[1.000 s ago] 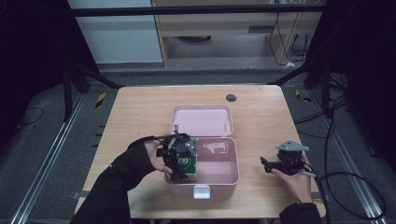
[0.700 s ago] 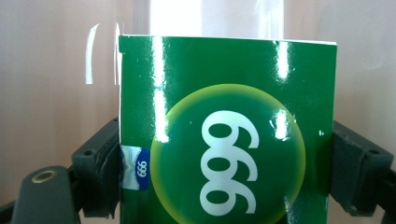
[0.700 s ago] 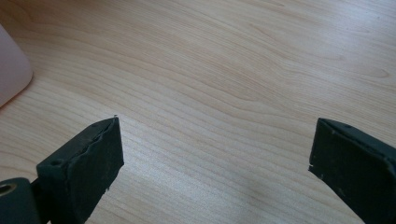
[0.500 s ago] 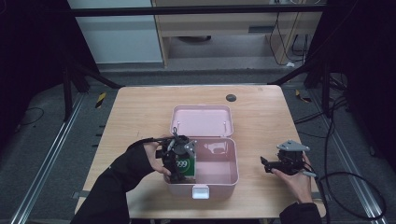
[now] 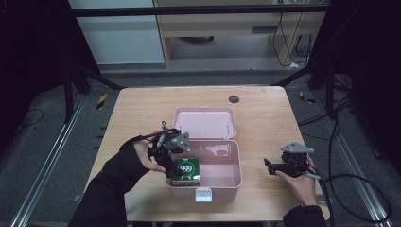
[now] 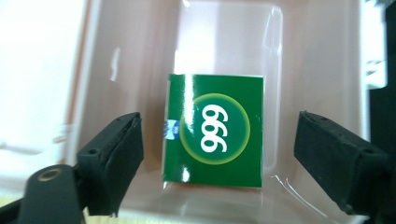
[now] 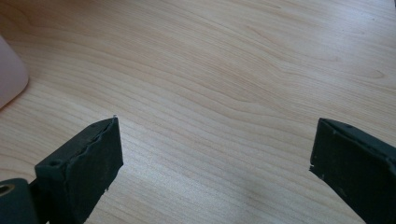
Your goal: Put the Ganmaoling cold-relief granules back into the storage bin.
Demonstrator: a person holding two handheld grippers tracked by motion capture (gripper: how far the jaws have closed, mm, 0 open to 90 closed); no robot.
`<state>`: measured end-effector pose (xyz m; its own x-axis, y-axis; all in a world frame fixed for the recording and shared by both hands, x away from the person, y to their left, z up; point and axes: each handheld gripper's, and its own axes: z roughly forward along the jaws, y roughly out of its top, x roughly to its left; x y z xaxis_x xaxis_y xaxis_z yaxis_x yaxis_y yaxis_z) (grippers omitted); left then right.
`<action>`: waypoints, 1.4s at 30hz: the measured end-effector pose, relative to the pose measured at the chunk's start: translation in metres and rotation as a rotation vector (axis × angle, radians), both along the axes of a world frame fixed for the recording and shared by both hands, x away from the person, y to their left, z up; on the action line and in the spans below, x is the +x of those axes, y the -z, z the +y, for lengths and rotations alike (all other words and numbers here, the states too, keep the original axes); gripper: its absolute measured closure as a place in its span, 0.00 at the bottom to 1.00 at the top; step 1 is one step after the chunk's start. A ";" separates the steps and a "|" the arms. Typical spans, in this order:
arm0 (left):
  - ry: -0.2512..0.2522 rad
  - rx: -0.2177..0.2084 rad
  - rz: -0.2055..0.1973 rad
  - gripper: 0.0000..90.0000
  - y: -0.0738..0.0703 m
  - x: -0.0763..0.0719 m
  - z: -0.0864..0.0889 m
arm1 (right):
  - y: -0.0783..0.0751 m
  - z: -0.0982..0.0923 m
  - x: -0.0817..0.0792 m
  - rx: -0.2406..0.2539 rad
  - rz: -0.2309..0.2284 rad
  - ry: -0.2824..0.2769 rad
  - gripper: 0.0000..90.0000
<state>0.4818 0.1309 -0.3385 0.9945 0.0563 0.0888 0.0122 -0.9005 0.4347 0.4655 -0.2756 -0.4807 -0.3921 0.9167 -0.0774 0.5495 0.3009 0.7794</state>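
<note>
A green pack marked "999" [image 5: 185, 170] [image 6: 214, 130] lies flat in the front left corner of the open pink box [image 5: 236, 161] [image 6: 224, 37]. My left gripper [image 5: 169, 162] [image 6: 219, 136] hangs just above it, pointing down. Its jaws have just been closing but stand apart. The pack shows between them farther below, and neither pad touches it. My right gripper [image 5: 270, 165] [image 7: 215, 140] rests open over bare wood to the right of the box, nothing between its fingers. A corner of the pink box [image 7: 9, 70] shows at the left of the right gripper view.
The box's pink lid [image 5: 205, 123] lies open flat toward the back. A small dark round disc [image 5: 233, 99] sits on the wooden table [image 5: 142, 113] near its far edge. The rest of the box's inside is bare except for a small printed mark.
The left gripper has let go of the green pack and lifted a little up and left of it; the pack stays lying in the box. The right hand has kept still.
</note>
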 end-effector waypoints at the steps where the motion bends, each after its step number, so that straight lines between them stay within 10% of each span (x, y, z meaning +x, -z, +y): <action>1: -0.005 -0.012 -0.008 0.22 -0.005 -0.001 0.003 | 0.000 0.000 0.000 0.006 0.002 0.003 0.03; 17: -0.231 -0.161 -0.049 0.36 -0.020 -0.007 0.086 | -0.002 -0.003 -0.001 0.021 0.009 0.022 0.05; 42: -0.725 -0.299 -0.046 0.30 0.087 -0.004 0.155 | 0.001 -0.002 -0.002 0.014 0.009 0.026 0.04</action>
